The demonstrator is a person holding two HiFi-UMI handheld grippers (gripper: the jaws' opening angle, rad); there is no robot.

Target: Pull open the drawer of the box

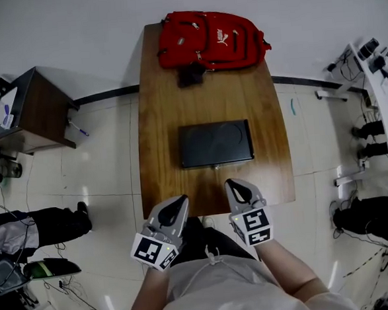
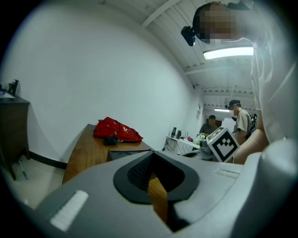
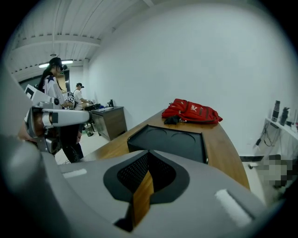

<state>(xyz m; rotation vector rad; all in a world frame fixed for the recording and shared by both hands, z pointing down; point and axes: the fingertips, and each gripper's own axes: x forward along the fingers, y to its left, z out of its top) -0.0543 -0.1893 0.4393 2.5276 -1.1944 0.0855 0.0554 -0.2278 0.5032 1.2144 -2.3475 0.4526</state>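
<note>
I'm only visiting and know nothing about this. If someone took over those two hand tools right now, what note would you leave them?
Left gripper: shut, empty, over the table's near edge.
Right gripper: shut, empty, just short of the box.
Box: black, flat, mid-table. A red backpack lies behind it at the far end.
Done: nothing yet; no drawer is pulled out and neither gripper touches the box.
Left: grip the drawer and pull it open. I cannot tell which side it opens from.
</note>
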